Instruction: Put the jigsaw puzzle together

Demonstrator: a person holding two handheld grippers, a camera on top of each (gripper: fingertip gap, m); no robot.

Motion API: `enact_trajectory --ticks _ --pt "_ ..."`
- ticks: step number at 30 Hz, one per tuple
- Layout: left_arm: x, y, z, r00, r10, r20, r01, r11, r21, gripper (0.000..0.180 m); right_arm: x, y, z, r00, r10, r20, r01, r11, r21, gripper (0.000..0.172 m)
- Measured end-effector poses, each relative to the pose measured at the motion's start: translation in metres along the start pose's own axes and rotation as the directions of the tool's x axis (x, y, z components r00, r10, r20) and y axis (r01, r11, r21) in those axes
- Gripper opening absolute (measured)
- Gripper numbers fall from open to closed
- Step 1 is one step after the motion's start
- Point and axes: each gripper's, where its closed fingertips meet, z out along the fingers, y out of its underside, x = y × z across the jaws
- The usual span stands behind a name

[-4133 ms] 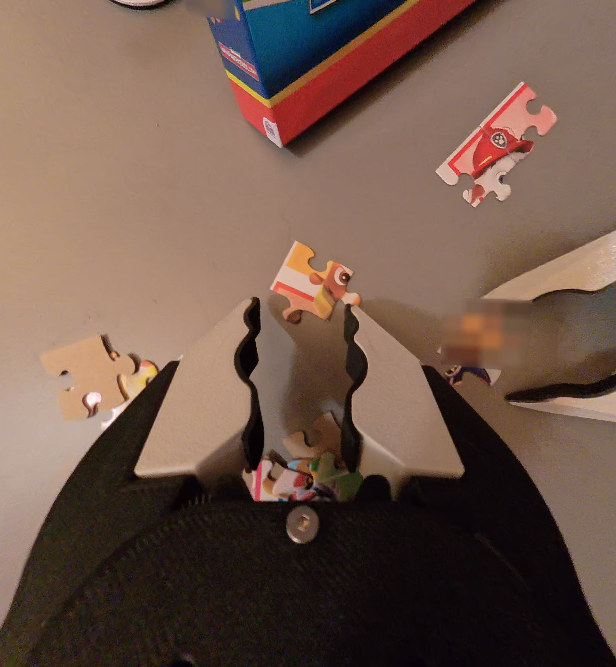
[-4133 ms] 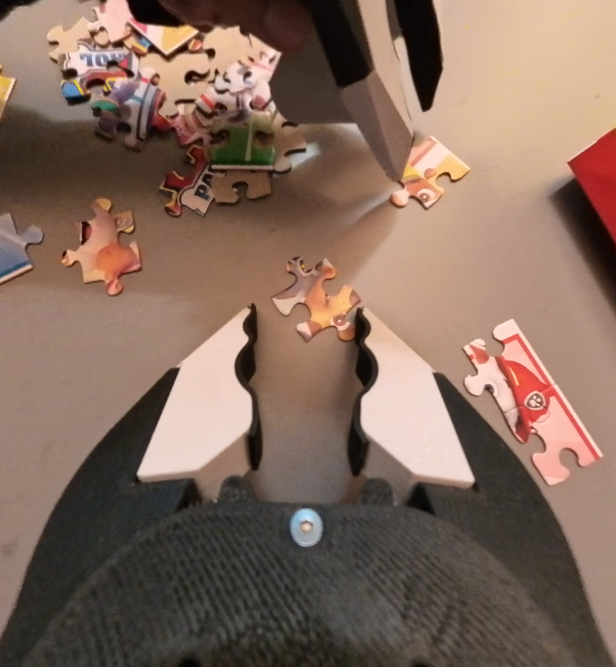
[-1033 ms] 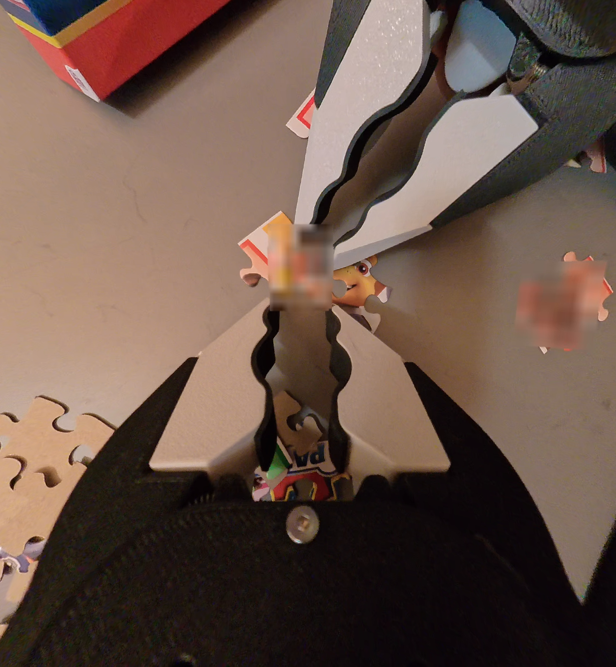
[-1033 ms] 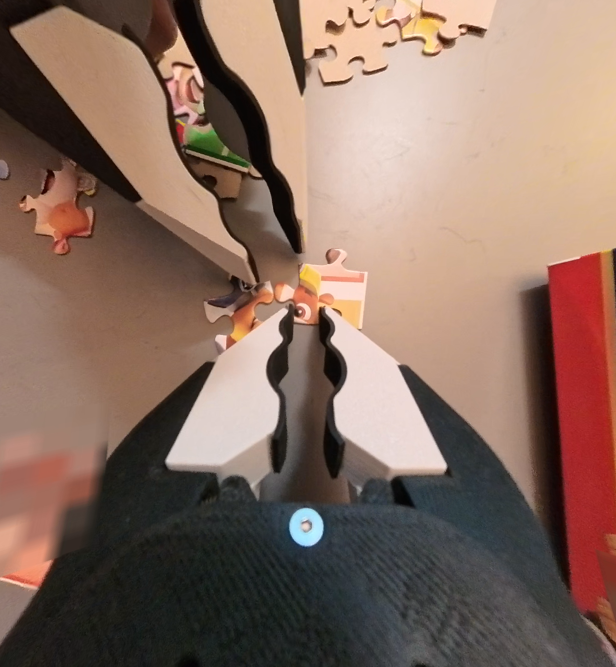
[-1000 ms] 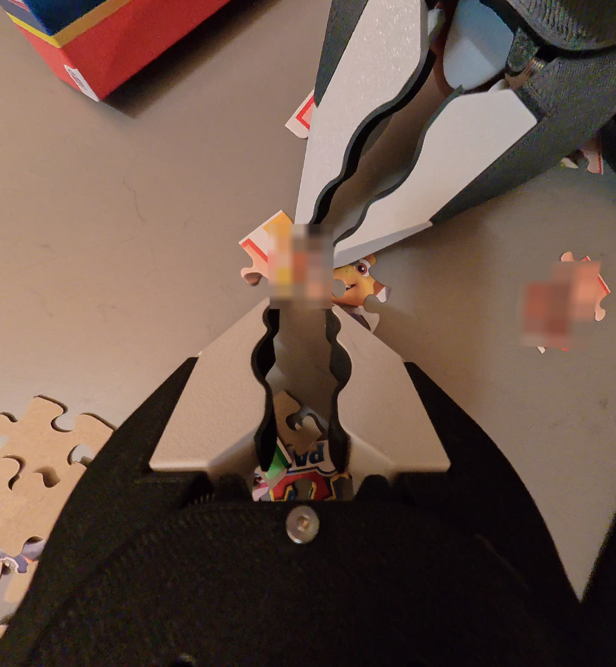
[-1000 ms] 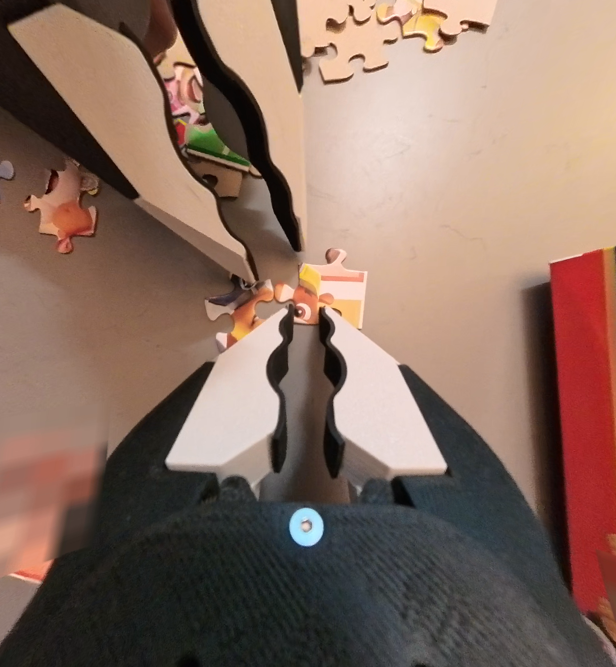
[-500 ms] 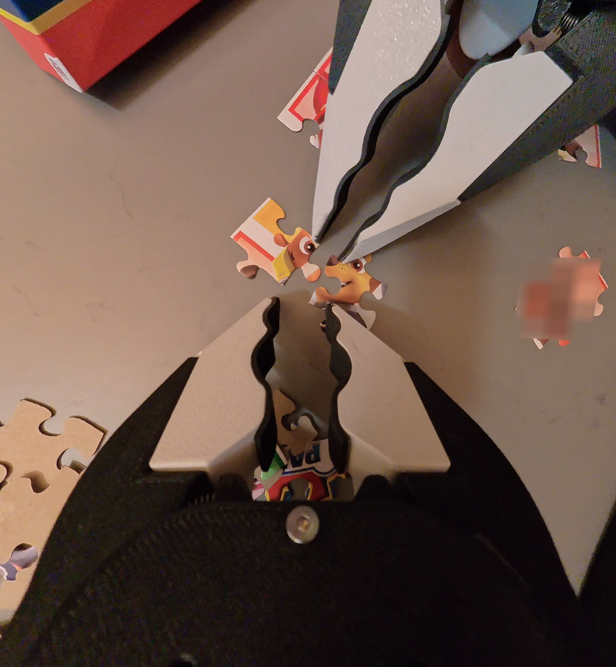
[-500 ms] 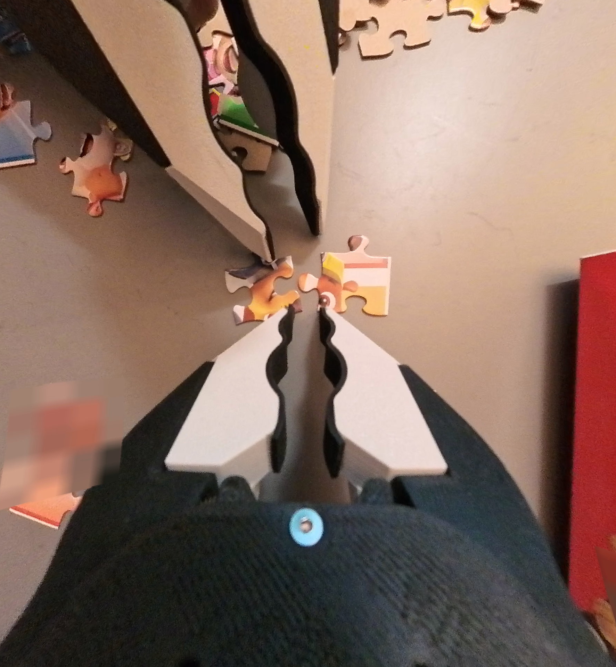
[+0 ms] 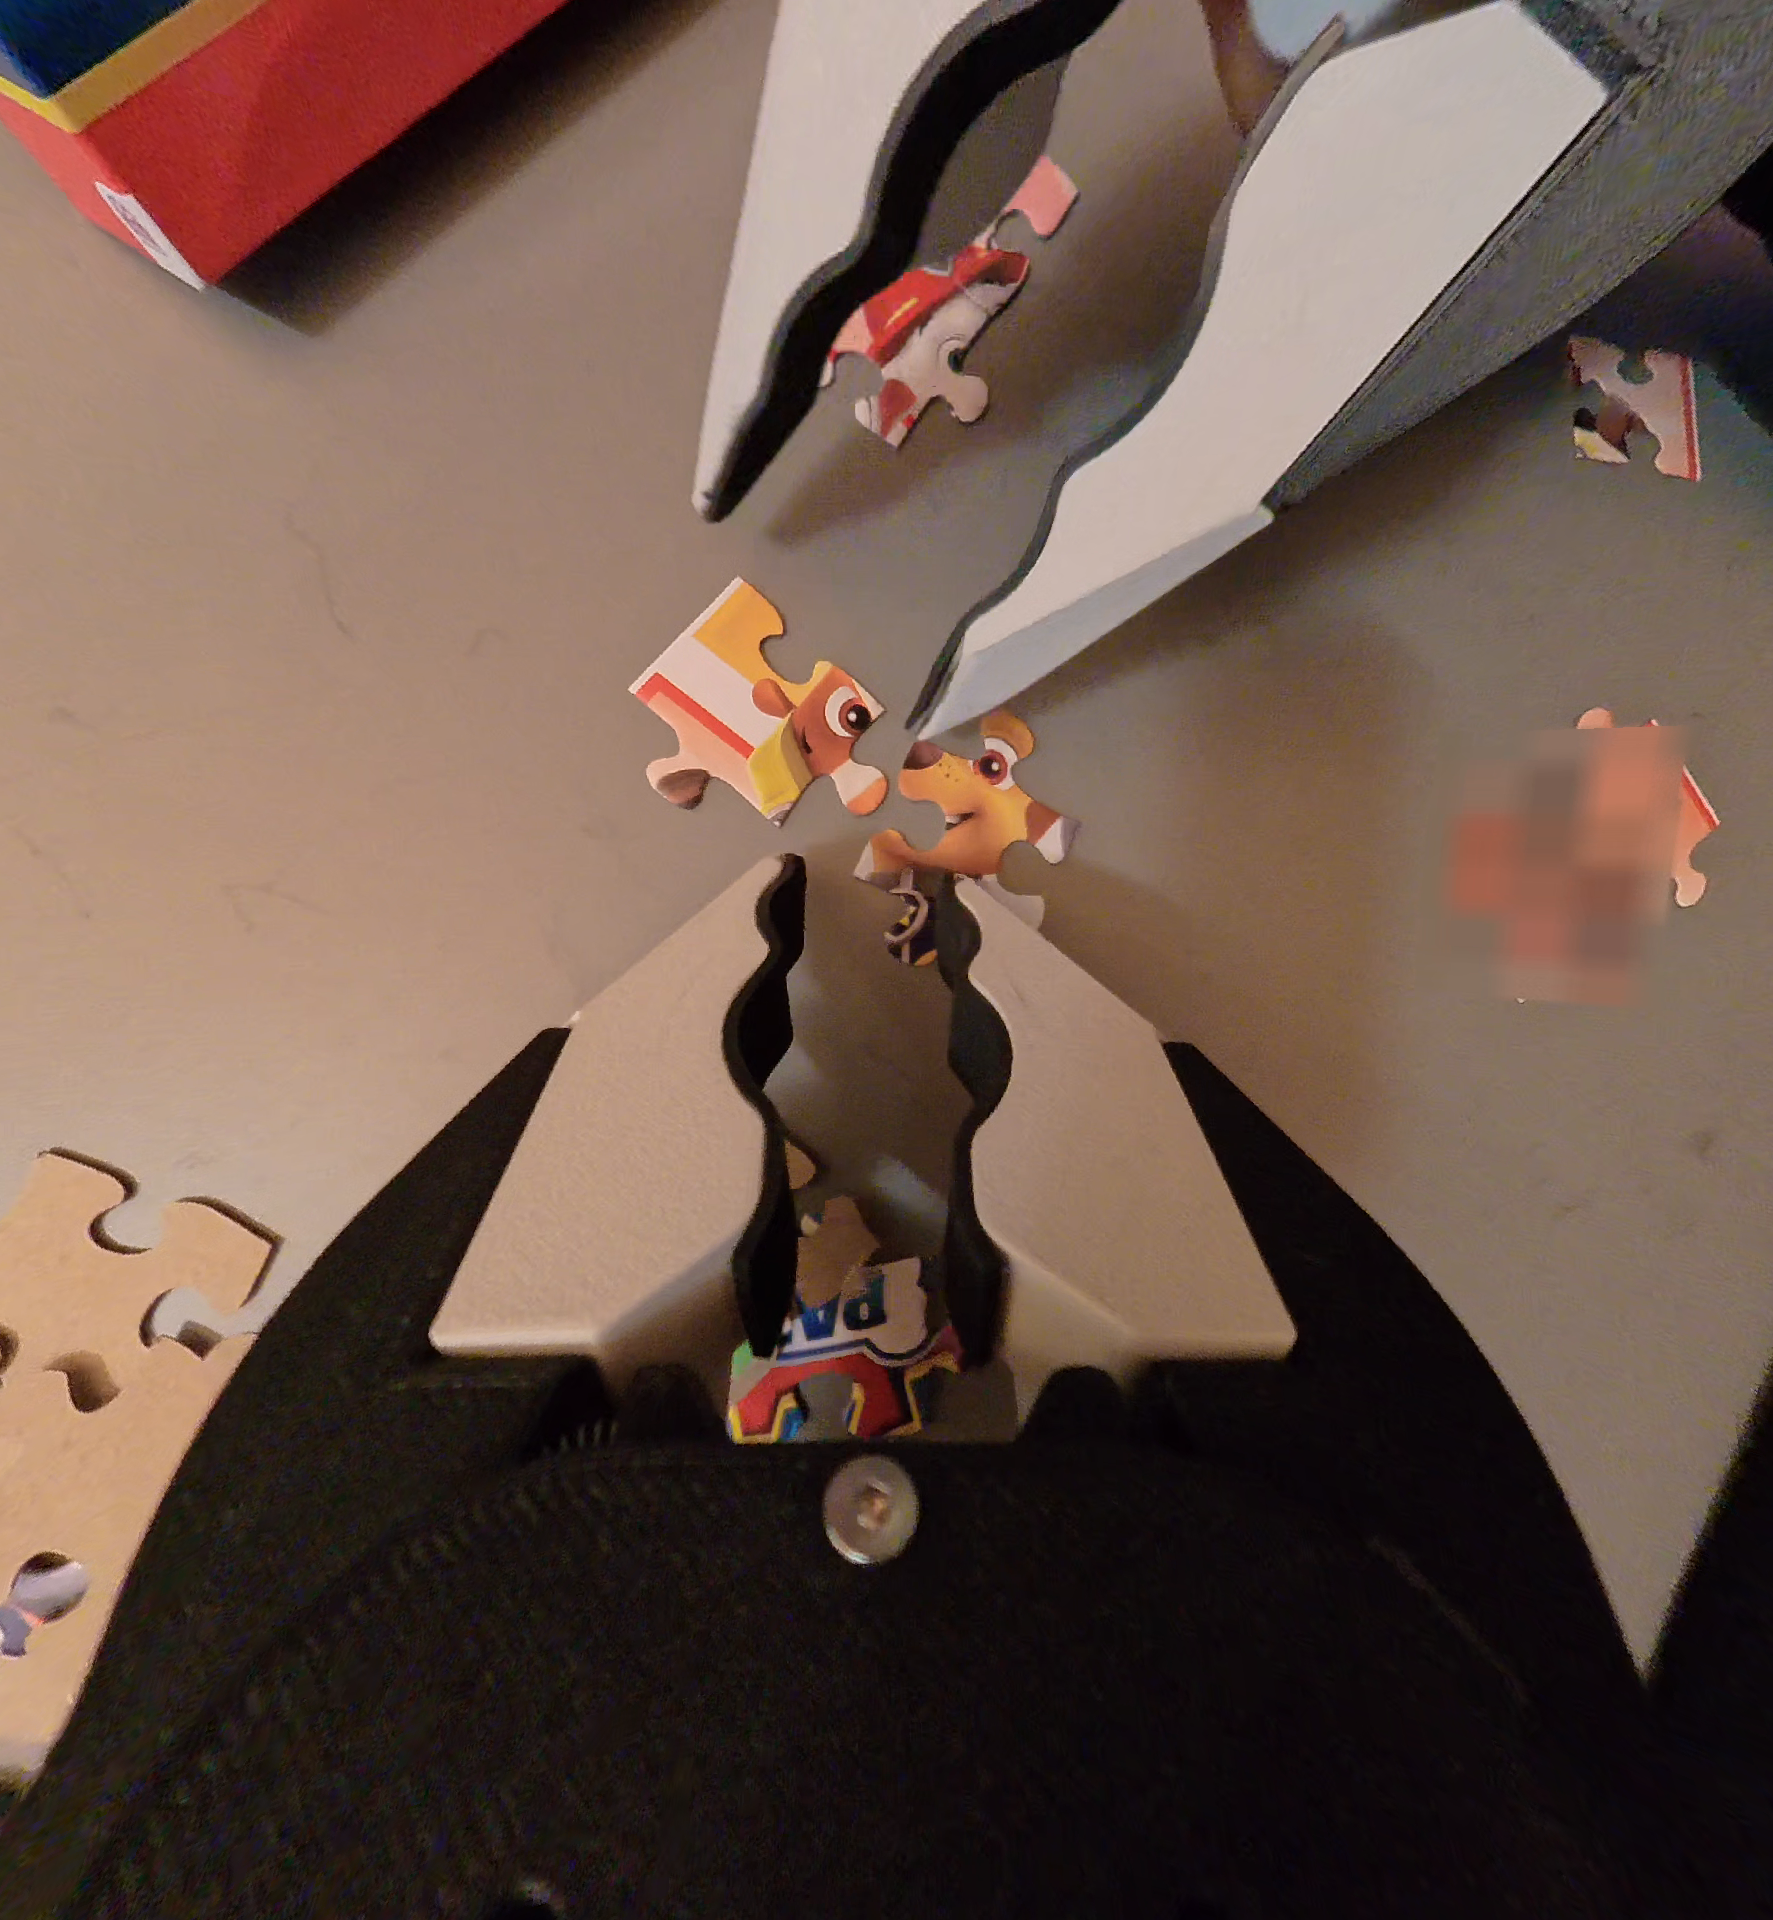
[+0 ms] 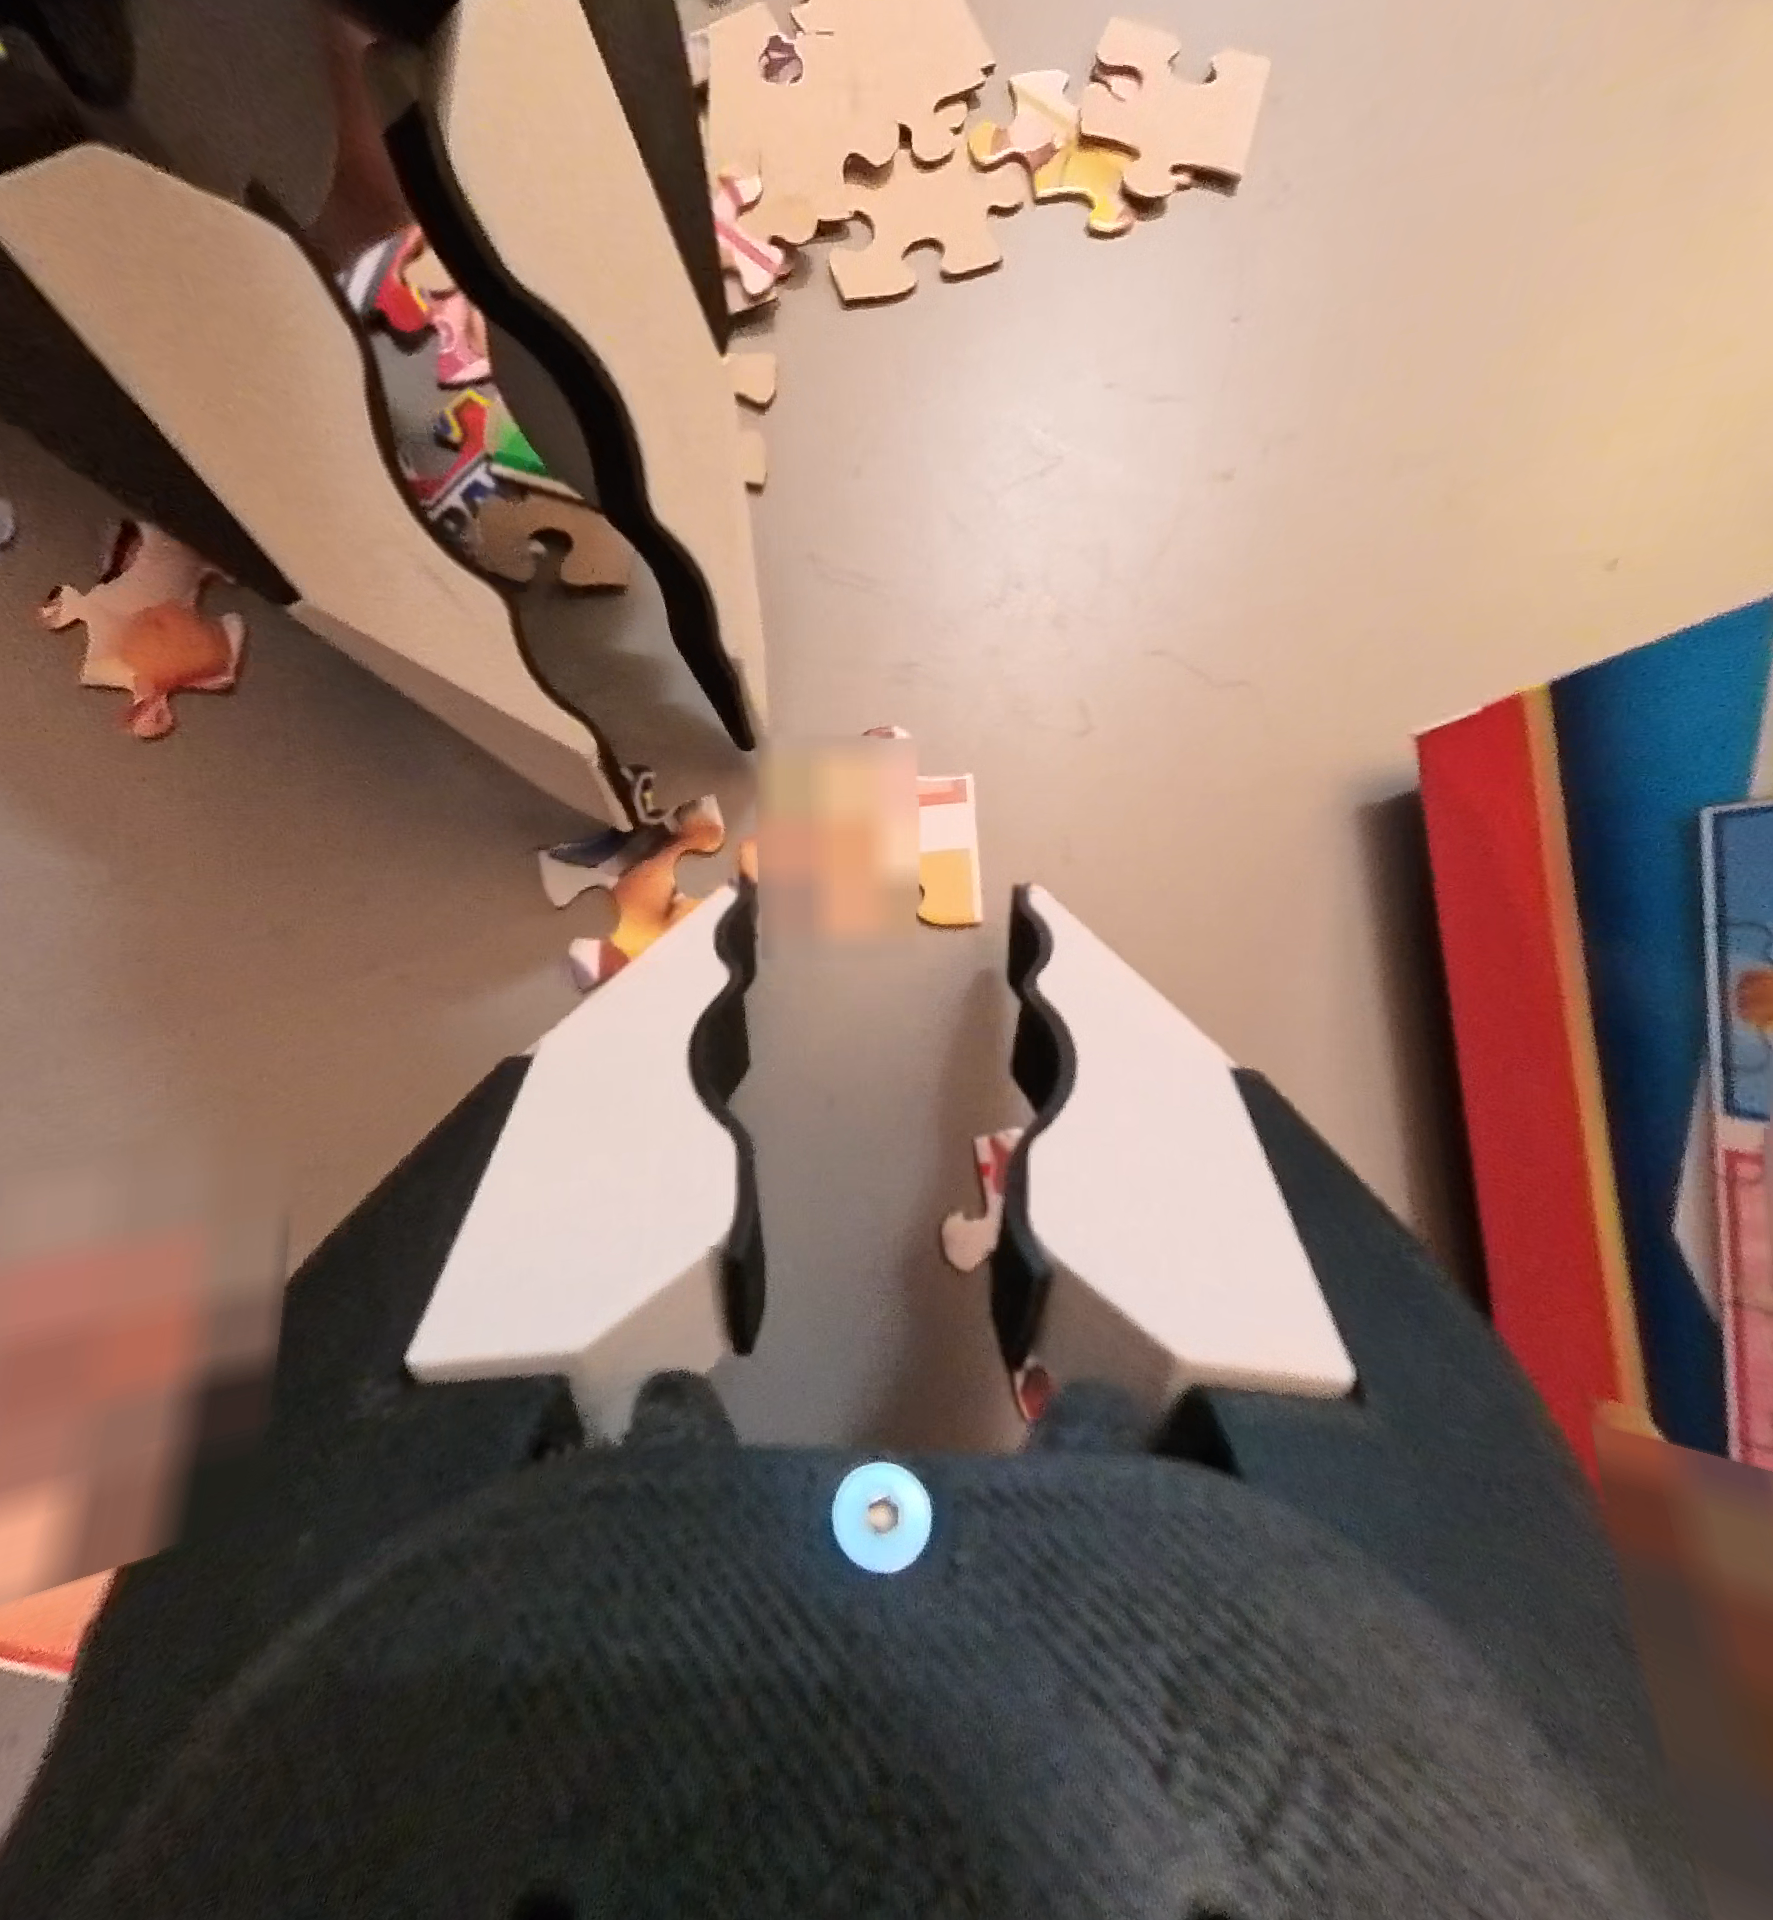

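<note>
Two puzzle pieces between facing grippers

Two pieces lie face up on the grey surface (image 9: 238, 644), apart by a thin gap: a striped piece (image 9: 757, 707) and a dog-face piece (image 9: 975, 810). The left gripper (image 9: 866, 894) has its fingers narrowly parted, holding nothing; its right tip overlaps the dog-face piece's near edge. The right gripper (image 10: 877, 914) stands with its fingers wide and bare, one tip just above the dog-face piece. Bare surface lies left of the striped piece up to the red box (image 9: 269, 145); loose pieces (image 10: 965, 156) sit well apart.
</note>
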Motion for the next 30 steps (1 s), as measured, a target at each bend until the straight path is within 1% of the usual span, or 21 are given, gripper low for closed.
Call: enact_trajectory --ticks 3,8,11,14,15,17,30 --pt "0.002 0.002 -0.001 1.0 0.004 0.004 -0.004 1.0 -0.006 0.022 0.001 -0.002 0.007 1.0 -0.015 0.012 0.016 1.0 -0.018 0.054" --pt "0.003 0.004 -0.005 1.0 0.002 0.01 -0.002 1.0 -0.005 0.022 0.0 0.001 0.017 0.999 -0.017 0.047 0.02 0.998 -0.064 0.055" --pt "0.002 0.006 -0.008 1.0 -0.006 0.012 0.006 1.0 0.001 0.022 -0.002 0.001 0.017 0.997 -0.023 0.07 0.027 0.998 -0.054 0.045" --pt "0.001 0.007 -0.009 1.0 -0.013 0.012 0.013 1.0 0.006 0.022 -0.002 0.002 0.016 0.997 -0.026 0.072 0.03 0.998 -0.061 0.042" --pt "0.001 0.007 -0.009 1.0 -0.014 0.011 0.014 1.0 0.007 0.022 -0.002 0.002 0.016 0.997 -0.032 0.072 0.037 0.997 -0.067 0.036" --pt "0.001 0.007 -0.01 1.0 -0.015 0.01 0.015 1.0 0.007 0.023 -0.002 0.003 0.016 0.997 -0.048 0.068 0.053 0.996 -0.073 0.035" --pt "0.005 0.009 -0.011 1.0 -0.017 0.007 0.017 1.0 0.012 0.023 -0.002 0.002 0.016 0.996 -0.039 0.078 0.044 0.997 -0.066 0.035"
